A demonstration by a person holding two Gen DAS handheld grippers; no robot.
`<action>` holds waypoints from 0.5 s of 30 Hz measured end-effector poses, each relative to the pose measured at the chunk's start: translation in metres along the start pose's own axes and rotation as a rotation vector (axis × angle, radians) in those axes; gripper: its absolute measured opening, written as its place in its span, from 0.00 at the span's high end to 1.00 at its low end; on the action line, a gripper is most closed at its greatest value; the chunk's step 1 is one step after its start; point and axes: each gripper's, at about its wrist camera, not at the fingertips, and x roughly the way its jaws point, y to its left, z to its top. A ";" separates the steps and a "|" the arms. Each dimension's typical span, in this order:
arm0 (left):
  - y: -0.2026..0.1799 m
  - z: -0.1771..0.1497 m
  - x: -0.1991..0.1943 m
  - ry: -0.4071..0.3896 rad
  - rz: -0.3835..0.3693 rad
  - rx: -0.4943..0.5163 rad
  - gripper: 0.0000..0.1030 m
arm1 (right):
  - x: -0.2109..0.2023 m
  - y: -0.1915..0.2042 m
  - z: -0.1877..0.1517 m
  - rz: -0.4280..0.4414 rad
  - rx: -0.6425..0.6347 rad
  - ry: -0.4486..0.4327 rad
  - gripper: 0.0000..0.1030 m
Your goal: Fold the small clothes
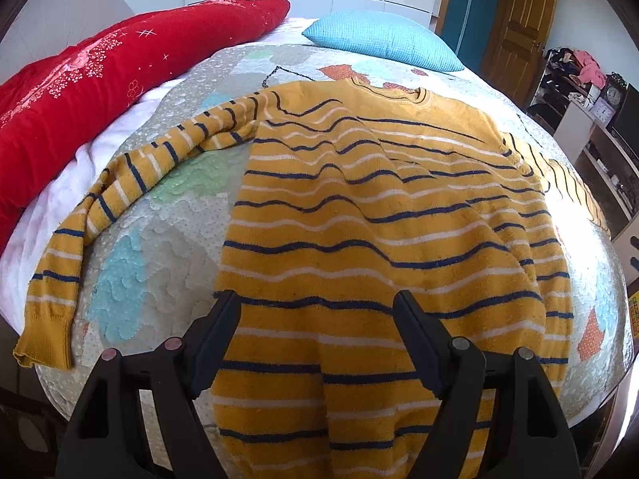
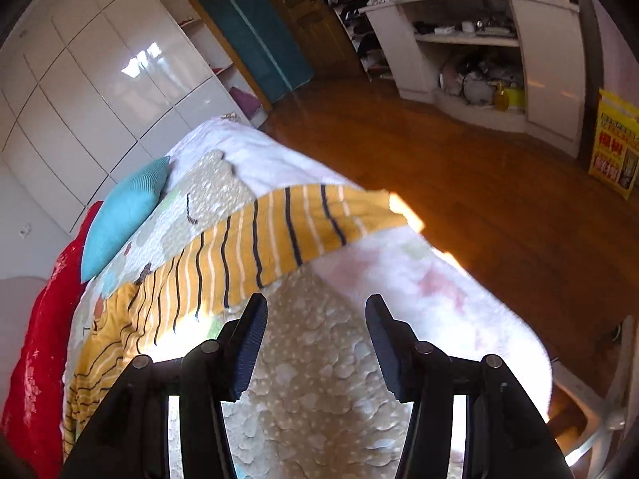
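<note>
From the left wrist, the left tongs (image 1: 317, 311) stood released, their two black fingers (image 1: 217, 331) spread wide above the lower body of a yellow striped sweater (image 1: 379, 231), pinching nothing. The sweater lay flat on a quilted bedspread (image 1: 159, 231), spreading away from the tongs toward its collar at the far end. One sleeve (image 1: 120, 195) ran out to the left of the tongs and bent back toward them, its cuff near the bed's edge. Beyond the sleeve lay a red blanket (image 1: 100, 76), and past the collar a blue pillow (image 1: 379, 40). From the right wrist, the right tongs (image 2: 316, 313) were likewise released and empty, with only bare bedspread (image 2: 311, 359) between the fingers. The sweater's other sleeve (image 2: 279, 231) stretched across just ahead of the fingertips toward the bed's edge, over a wooden floor (image 2: 479, 183).
</note>
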 end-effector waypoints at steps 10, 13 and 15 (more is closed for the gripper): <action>0.001 0.004 -0.015 -0.032 0.036 -0.002 0.25 | 0.106 -0.016 0.039 0.108 0.294 0.011 0.35; 0.012 0.004 -0.021 -0.048 0.039 -0.035 0.25 | 0.122 -0.018 0.055 0.081 0.334 0.044 0.92; 0.021 0.004 -0.024 -0.059 0.042 -0.049 0.25 | 0.114 -0.011 0.063 0.135 0.374 0.034 0.92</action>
